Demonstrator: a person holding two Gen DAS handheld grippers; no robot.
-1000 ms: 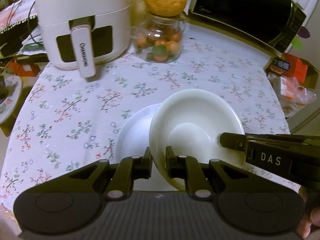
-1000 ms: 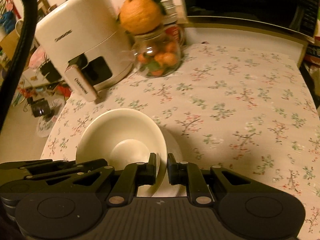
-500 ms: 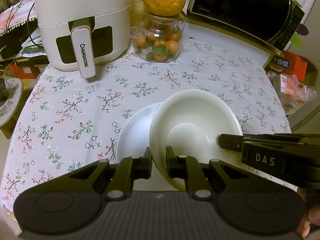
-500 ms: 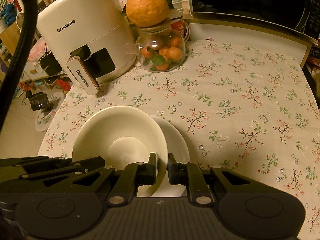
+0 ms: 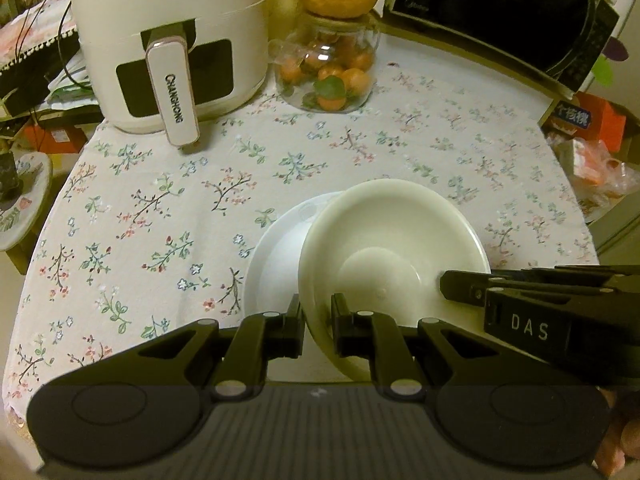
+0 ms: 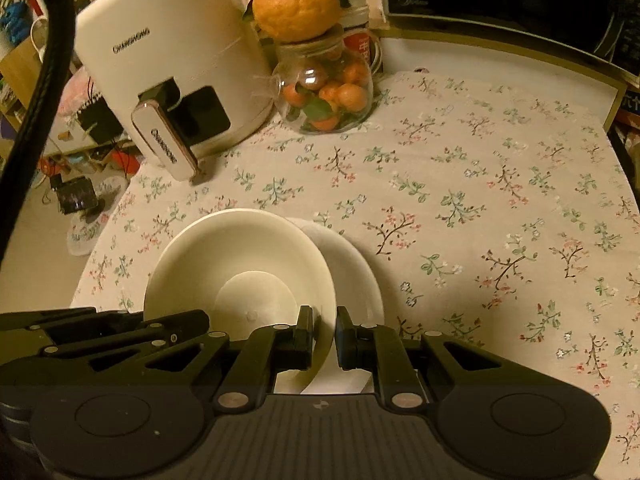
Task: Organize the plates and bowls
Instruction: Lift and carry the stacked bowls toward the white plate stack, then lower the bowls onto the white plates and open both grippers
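Bowl [image 5: 394,256] clamped by both grippers [image 5: 317,322] [image 6: 324,330] near "CHANGHONG" air fryer [image 5: 172,40].

Bowl [image 5: 394,240] over plate [image 5: 276,264] (front); air fryer [image 5: 172,40], jar [image 5: 328,68] behind.

cream bowl [image 5: 394,248]: round, glossy, plain, deep, with a flat circular base visible inside; empty. upright but tilted, its rim at 7 o'clock in the left wrist view lying between two black fingers, its rim at 4 o'clock in the right wrist view likewise. sits over the white plate [image 5: 276,264].

white plate: round, shallow, paler than the bowl, lying flat on the floral cloth; mostly covered by the bowl, showing at 9 o'clock of it in the left wrist view.
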